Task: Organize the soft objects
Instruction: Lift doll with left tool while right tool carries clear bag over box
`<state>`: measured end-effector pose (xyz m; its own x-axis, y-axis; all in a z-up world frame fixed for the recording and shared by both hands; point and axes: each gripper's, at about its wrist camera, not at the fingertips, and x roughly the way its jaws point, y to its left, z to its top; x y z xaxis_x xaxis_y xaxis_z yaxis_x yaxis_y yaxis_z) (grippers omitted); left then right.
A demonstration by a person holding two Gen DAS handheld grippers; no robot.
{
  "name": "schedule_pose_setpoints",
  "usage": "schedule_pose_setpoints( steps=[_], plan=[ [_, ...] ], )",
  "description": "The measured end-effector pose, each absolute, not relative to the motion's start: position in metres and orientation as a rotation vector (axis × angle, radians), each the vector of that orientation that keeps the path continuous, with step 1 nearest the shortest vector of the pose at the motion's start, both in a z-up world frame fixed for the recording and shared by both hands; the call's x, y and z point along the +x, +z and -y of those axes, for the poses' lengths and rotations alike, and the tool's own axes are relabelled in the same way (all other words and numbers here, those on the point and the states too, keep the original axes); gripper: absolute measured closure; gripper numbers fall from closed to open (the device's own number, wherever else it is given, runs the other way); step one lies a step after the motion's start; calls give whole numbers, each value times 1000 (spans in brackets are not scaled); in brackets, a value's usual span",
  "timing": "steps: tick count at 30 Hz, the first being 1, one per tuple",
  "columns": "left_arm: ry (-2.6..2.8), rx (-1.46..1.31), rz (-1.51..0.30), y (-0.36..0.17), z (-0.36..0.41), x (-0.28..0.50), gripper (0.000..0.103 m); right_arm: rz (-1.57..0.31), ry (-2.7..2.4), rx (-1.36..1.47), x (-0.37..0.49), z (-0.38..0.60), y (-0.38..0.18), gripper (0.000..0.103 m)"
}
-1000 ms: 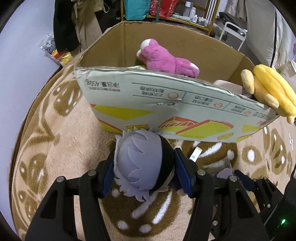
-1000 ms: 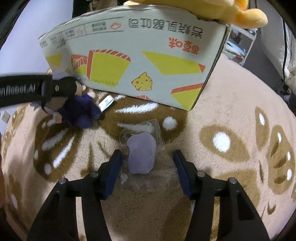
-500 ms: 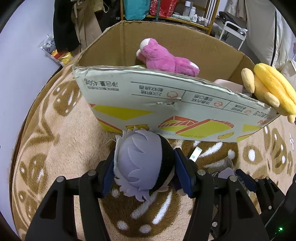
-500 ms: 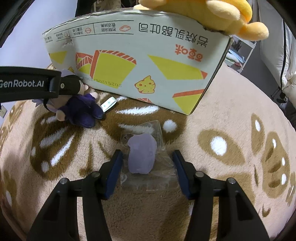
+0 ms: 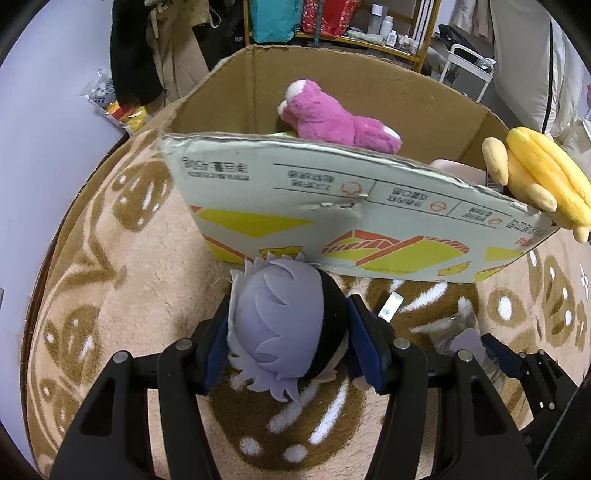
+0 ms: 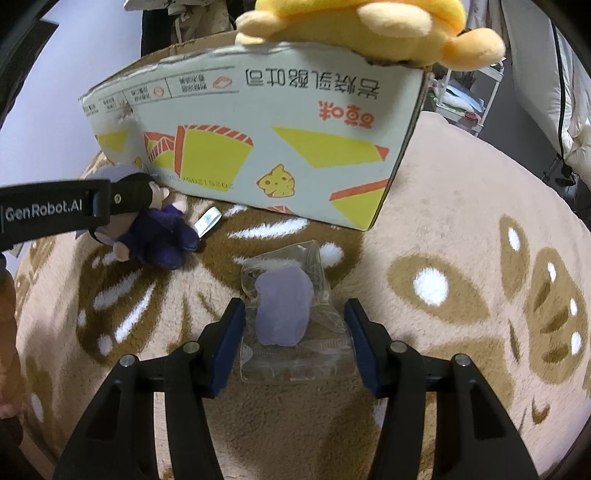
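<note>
"GenRobot.AI" in white on the left gripper (image 6: 122, 201) arm, left of frame, upside-down Chinese print on the box (image 6: 258, 122), a faint number, perhaps "20251202", lower edge

My left jaws cover the doll's (image 5: 280, 325) face and body. The box (image 5: 332, 206) wall hides the pink plush's (image 5: 332, 122) lower half. The frame's top edge crops the yellow plush (image 6: 369, 33). The box's print is too distorted to read.

Grey-haired doll (image 5: 284, 325) upright on rug; lilac plush (bagged) (image 6: 282, 308) lies beside
</note>
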<state>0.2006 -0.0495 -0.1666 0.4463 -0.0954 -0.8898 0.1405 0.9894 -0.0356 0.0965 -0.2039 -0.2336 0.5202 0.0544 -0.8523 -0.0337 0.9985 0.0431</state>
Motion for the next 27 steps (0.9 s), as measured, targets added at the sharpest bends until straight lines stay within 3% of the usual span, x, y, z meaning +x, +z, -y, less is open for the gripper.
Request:
schedule_pose_setpoints(
  steps=[27],
  plan=[
    [-130, 29, -987, -129, 40, 171, 45, -898, 69, 230, 82, 266, -175, 44]
  ],
)
